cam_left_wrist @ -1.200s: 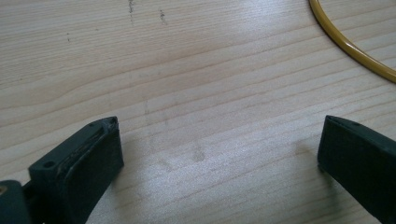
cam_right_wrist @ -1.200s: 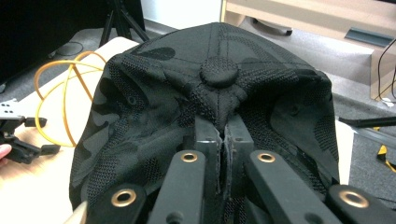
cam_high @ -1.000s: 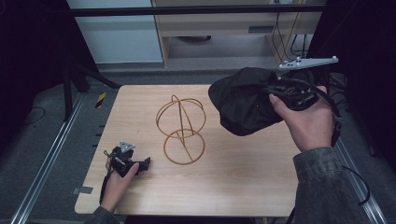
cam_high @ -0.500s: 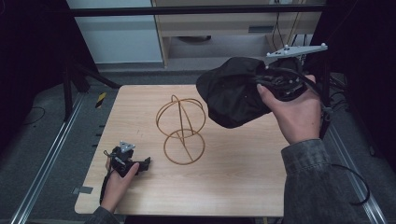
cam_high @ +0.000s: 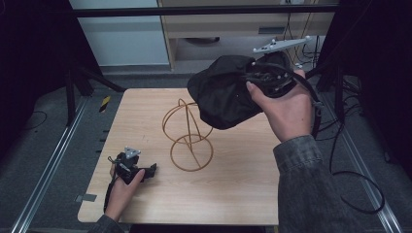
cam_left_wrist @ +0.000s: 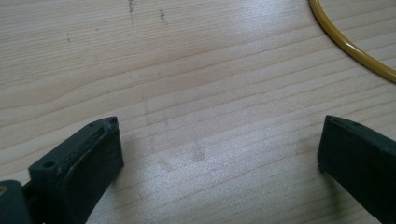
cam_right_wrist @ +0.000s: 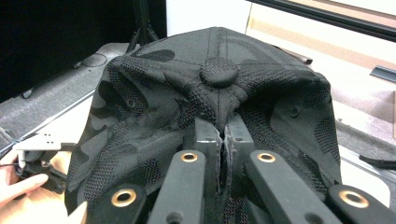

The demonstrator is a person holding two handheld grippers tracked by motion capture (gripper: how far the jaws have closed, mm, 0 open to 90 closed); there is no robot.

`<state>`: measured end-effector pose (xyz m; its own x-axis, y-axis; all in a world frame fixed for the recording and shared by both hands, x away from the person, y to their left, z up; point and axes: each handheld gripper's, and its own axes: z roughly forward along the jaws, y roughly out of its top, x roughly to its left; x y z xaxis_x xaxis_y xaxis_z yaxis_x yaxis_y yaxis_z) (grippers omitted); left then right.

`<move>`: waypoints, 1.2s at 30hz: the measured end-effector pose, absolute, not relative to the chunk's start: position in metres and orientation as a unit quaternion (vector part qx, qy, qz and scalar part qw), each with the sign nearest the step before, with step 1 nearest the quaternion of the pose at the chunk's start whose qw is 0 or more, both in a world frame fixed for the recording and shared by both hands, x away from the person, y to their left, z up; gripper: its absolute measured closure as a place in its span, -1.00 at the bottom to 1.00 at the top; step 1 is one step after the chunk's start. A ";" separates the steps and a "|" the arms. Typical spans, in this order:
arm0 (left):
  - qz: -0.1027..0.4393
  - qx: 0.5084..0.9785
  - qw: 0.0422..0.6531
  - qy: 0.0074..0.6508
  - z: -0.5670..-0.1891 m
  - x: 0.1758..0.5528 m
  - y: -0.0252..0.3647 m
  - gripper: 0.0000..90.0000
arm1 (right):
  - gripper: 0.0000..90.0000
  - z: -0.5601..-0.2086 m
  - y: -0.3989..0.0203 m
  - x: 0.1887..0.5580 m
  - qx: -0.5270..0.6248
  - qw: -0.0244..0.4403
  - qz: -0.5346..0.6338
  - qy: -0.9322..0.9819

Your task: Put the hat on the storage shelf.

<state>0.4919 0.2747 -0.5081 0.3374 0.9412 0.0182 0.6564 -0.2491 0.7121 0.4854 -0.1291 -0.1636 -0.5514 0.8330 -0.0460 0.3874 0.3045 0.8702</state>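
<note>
A black camouflage cap (cam_high: 223,92) hangs in the air above the table's far right, just over the top of a gold wire stand (cam_high: 187,133). My right gripper (cam_high: 252,80) is shut on the cap's crown fabric (cam_right_wrist: 210,93), close to its top button (cam_right_wrist: 218,73). The stand is a ring base with crossed hoops, upright at the table's middle. My left gripper (cam_high: 145,171) rests on the wood near the front left corner, its jaws wide apart with bare table between them (cam_left_wrist: 219,140). An arc of the stand's base ring (cam_left_wrist: 348,44) shows at the top right of the left gripper view.
The wooden table (cam_high: 243,194) stands on a grey floor with metal rails (cam_high: 48,165) along both sides. A pale cabinet (cam_high: 223,29) lies beyond the far edge. Cables (cam_high: 350,160) trail off the right side.
The right hand has carried the cap up and leftward, closer to the top of the wire stand. The left gripper has stayed put.
</note>
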 end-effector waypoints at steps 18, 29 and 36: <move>0.229 0.756 0.311 0.528 -0.508 0.492 0.275 -1.00 | 0.94 -0.167 -0.101 0.494 0.384 0.233 0.445 0.775; 0.229 0.758 0.311 0.526 -0.508 0.492 0.275 -1.00 | 0.94 -0.172 -0.079 0.500 0.370 0.220 0.443 0.787; 0.227 0.759 0.310 0.526 -0.508 0.492 0.275 -1.00 | 0.94 -0.174 -0.067 0.502 0.366 0.211 0.444 0.791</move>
<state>0.4918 0.2750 -0.5078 0.3434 0.9390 0.0187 0.6568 -0.2544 0.7099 0.5022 -0.0674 -0.1742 -0.6436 0.7653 -0.0089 0.3913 0.3390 0.8556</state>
